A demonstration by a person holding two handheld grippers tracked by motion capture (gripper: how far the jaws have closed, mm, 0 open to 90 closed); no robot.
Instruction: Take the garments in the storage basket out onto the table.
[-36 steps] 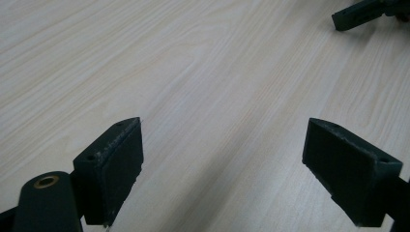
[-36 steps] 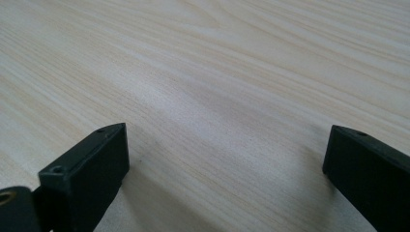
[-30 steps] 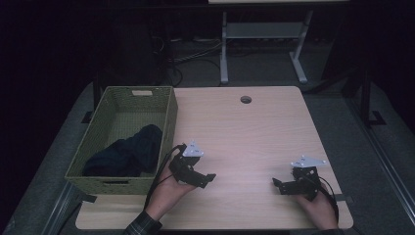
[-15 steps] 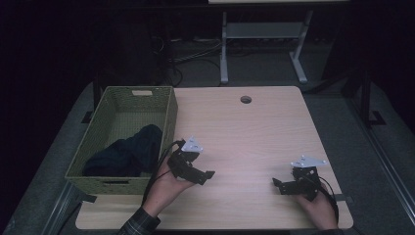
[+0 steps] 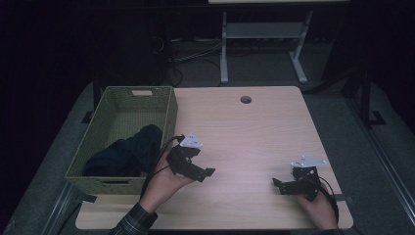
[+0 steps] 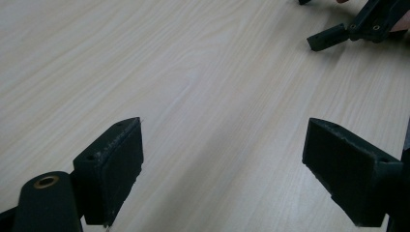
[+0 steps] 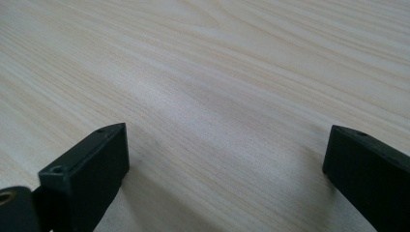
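Dark room around a light wood counter (image 5: pixel 254 137), grommet hole (image 5: pixel 245 99) near its far edge, another desk's metal legs (image 5: pixel 224 49) behind with cables on the floor. Green woven basket (image 5: pixel 169 115) sits on the counter's left side; dark blue cloth (image 5: pixel 128 155) bunched inside it, in the near half, partly up against the right wall.

Left gripper (image 5: pixel 208 172) held in the left hand (image 5: pixel 164 183) just right of the basket's near corner, raised a bit off the counter, jaws pointing right toward the other gripper. Plaid sleeve (image 5: pixel 132 220) at the wrist. Jaws wide apart, nothing between them; left gripper view shows bare wood grain between the two black pads, and the right gripper's tips far off at top right.

Right gripper (image 5: pixel 278 183) in the right hand (image 5: pixel 315 208) near the counter's near right corner, low over the wood, pointing left. Jaws apart, nothing gripped; right gripper view shows bare counter between them.

Grippers well apart from each other. Cloth is not touched by either gripper.
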